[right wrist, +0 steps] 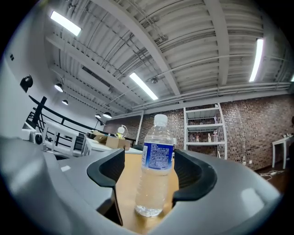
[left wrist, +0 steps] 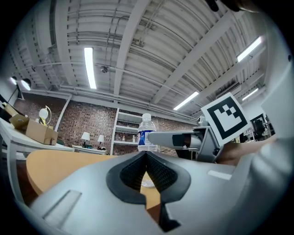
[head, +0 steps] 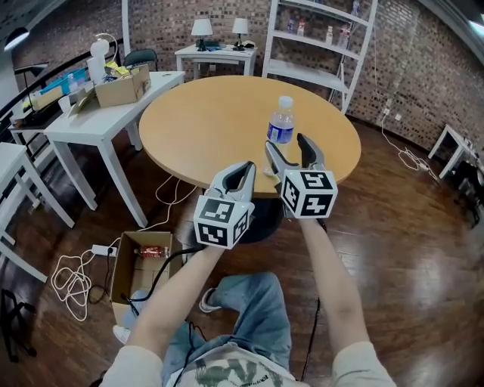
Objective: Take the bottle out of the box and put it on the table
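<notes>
On the right gripper [head: 286, 145], jaws wide apart, pads clear of the bottle [right wrist: 155, 172] framed upright between them. On the left gripper [left wrist: 146, 156], jaws pressed together, nothing pinched in them. Held side by side over the near edge of the round wooden counter [head: 197, 121], left just beside right. Already out of the box: clear bottle, blue label, white cap, standing on the counter just past the right jaw tips, untouched. Down on the floor to the left, beside a tangle of white cable [head: 69, 281], the open cardboard box [head: 121, 278], something red inside, too small to tell. Further back, a white side counter [head: 102, 125] bearing a carton [head: 121, 89], and white shelves [head: 318, 41] against a brick wall [head: 166, 23].
</notes>
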`<action>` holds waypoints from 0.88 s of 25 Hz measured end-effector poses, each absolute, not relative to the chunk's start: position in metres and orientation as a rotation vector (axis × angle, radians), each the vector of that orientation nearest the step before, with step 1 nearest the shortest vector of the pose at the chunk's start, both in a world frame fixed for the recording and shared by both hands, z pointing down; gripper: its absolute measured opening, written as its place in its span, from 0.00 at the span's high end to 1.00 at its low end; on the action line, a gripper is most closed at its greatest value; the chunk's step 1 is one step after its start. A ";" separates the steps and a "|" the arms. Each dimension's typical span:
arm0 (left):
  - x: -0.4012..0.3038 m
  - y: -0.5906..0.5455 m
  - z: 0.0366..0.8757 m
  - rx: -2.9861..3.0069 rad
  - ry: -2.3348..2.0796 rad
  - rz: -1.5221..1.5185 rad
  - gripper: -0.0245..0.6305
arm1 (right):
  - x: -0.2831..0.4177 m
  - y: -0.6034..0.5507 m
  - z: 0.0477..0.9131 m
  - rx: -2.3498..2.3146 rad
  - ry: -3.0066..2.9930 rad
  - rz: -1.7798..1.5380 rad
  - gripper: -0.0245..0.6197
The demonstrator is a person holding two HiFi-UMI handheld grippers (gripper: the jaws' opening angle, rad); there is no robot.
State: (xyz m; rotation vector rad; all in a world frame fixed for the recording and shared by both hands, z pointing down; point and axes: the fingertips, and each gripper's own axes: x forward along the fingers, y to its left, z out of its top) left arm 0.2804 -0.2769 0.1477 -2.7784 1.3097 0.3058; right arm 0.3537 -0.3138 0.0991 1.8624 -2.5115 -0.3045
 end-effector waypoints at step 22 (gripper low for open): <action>0.275 -0.195 0.161 -2.762 1.291 0.326 1.00 | 0.319 -0.182 0.166 1.936 -2.504 -0.224 0.95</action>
